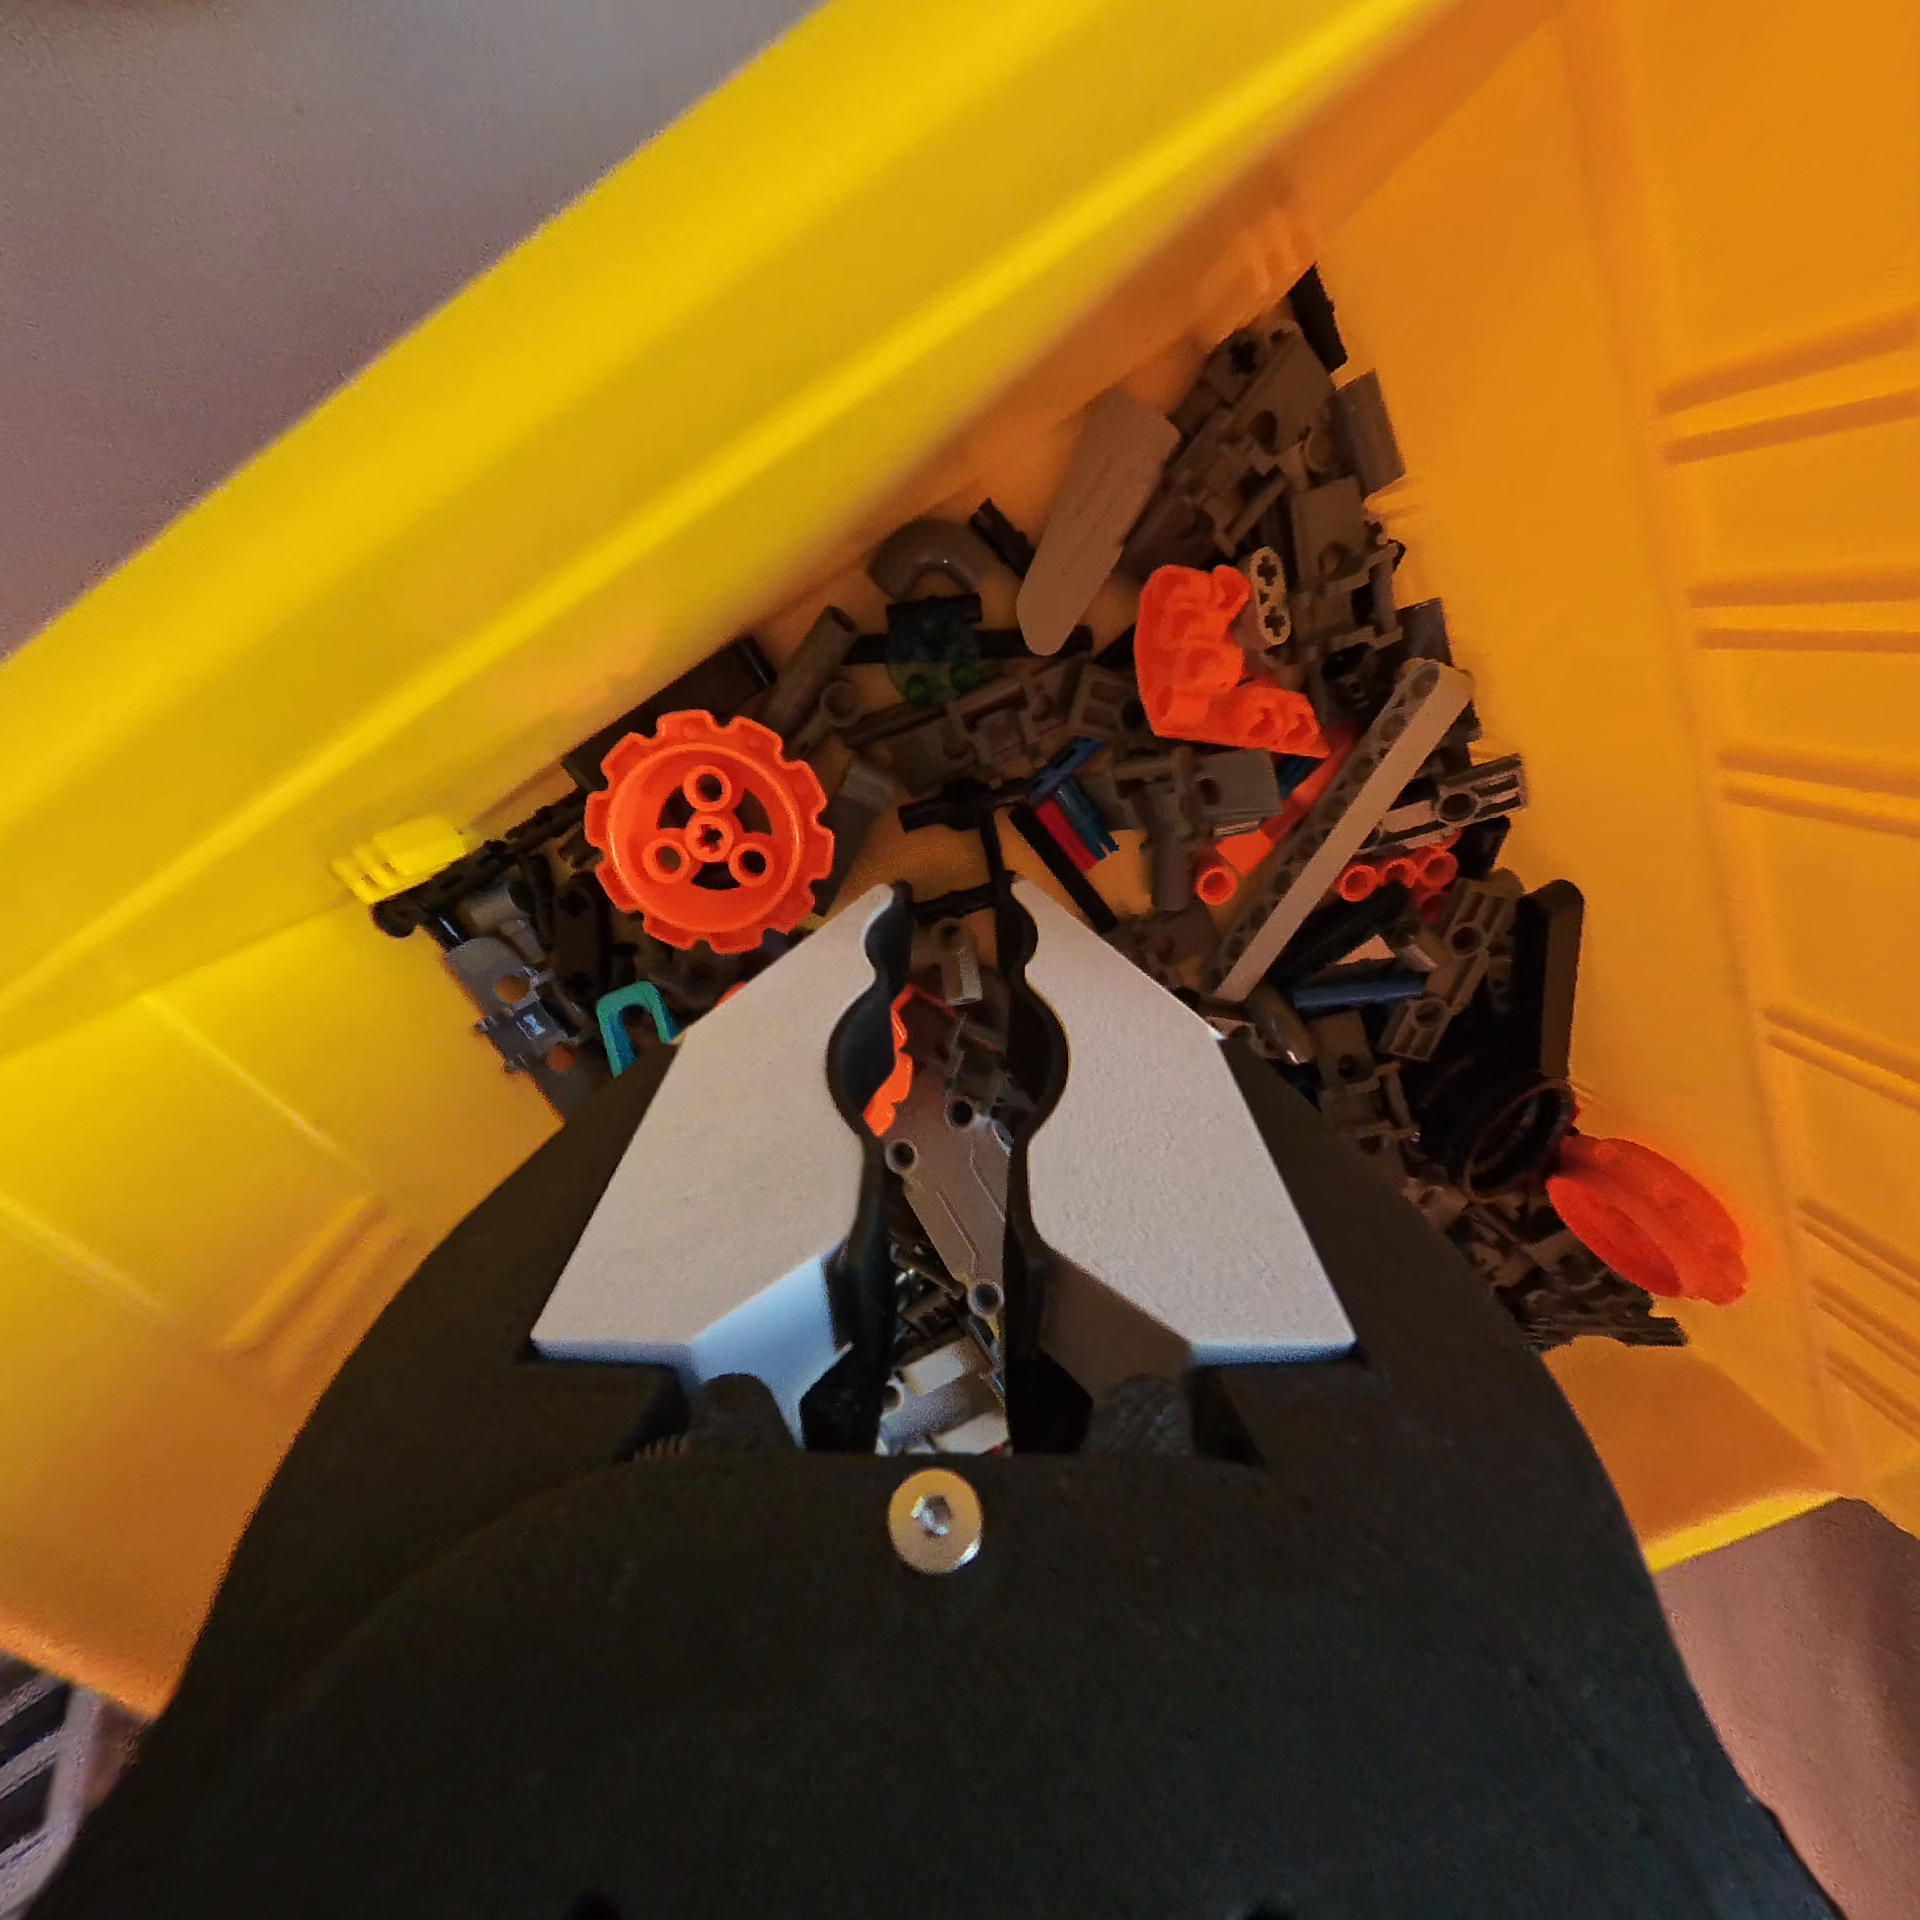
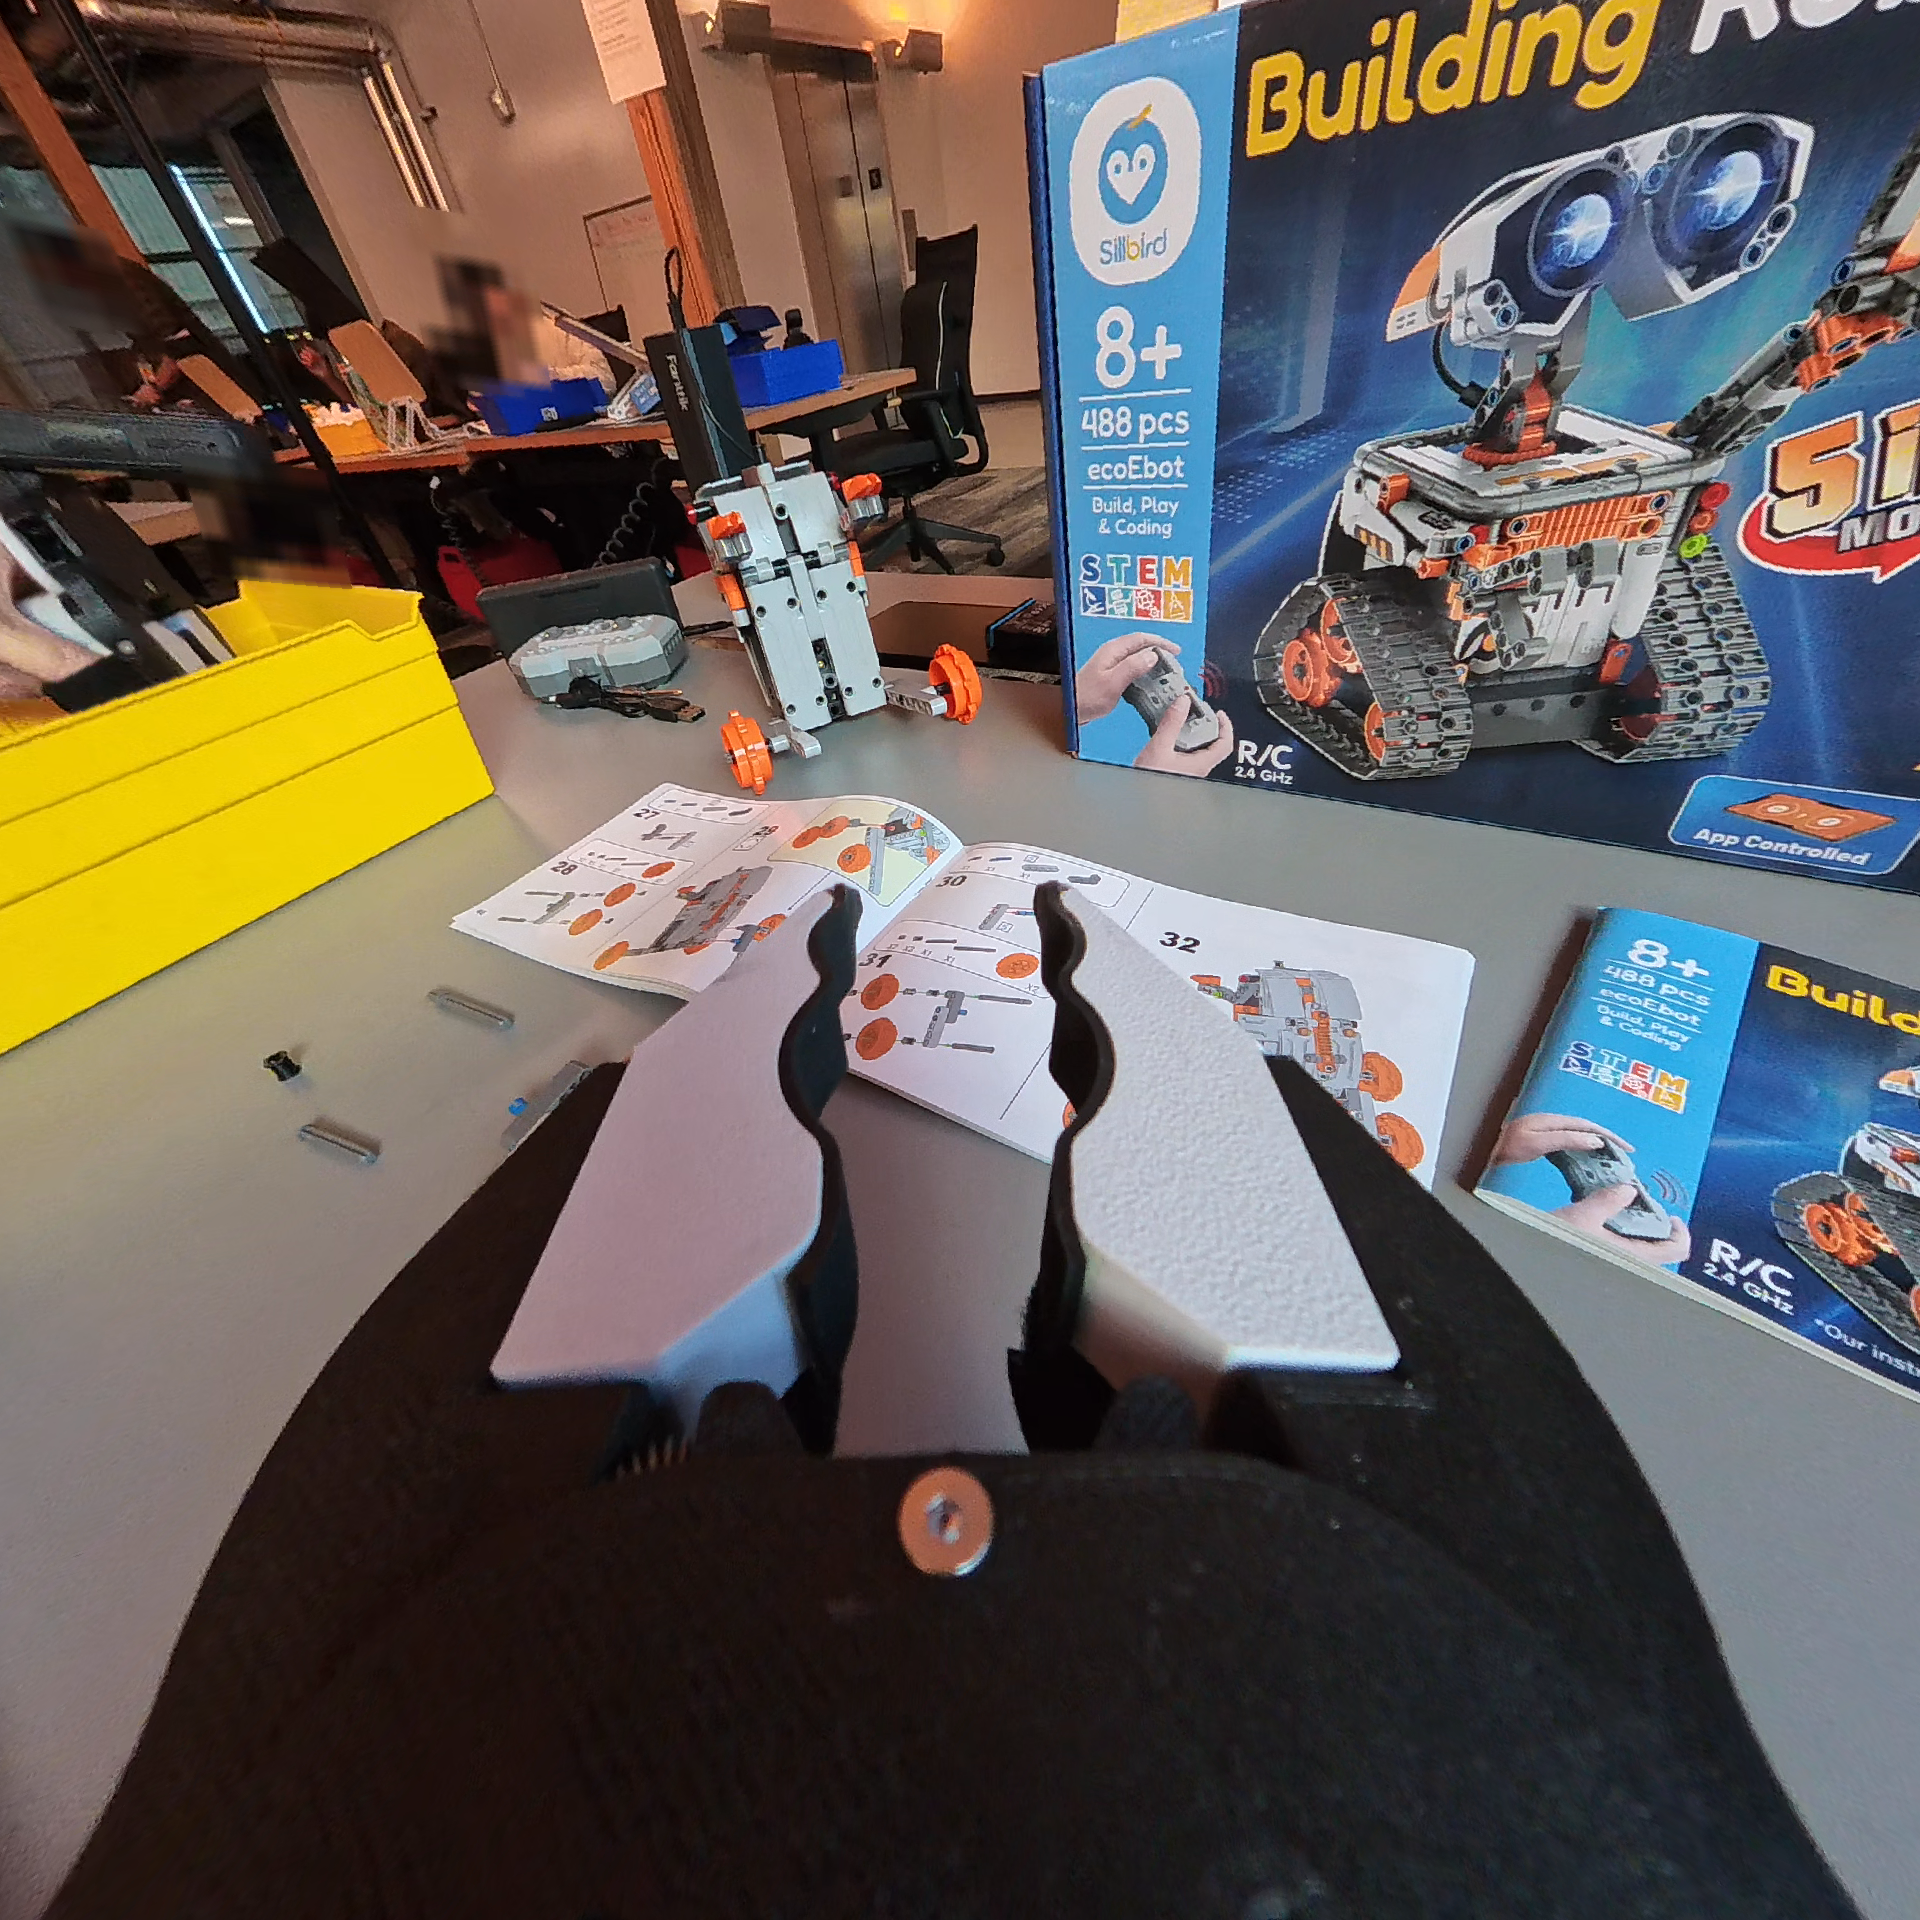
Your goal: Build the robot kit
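My left gripper point(image 1: 958, 894) points down into a yellow bin point(image 1: 727, 364), just above a pile of small grey, black and orange building parts. Its jaws stand a narrow gap apart with nothing clearly held. An orange gear wheel point(image 1: 709, 831) lies just left of the tips. An orange angled beam point(image 1: 1195, 665) and a long light grey beam point(image 1: 1351, 821) lie to the right. My right gripper point(image 2: 948, 904) is open and empty, low over the grey table, pointing at an open instruction booklet point(image 2: 1299, 997).
The yellow bin point(image 2: 229, 748) stands at the table's left. A partly built grey and orange model point(image 2: 800, 613) and a grey controller point(image 2: 597, 649) sit beyond the booklet. A large kit box point(image 2: 1507, 416) stands at the right. A closed booklet point(image 2: 1745, 1122) lies below it. Loose grey pins point(image 2: 471, 1008) lie at the left. My right fingertips sit around 50 cm from my left ones. Measured from the fingertips, the orange gear wheel point(image 1: 709, 831) is 4 cm or so from the left gripper and 50 cm from the right.
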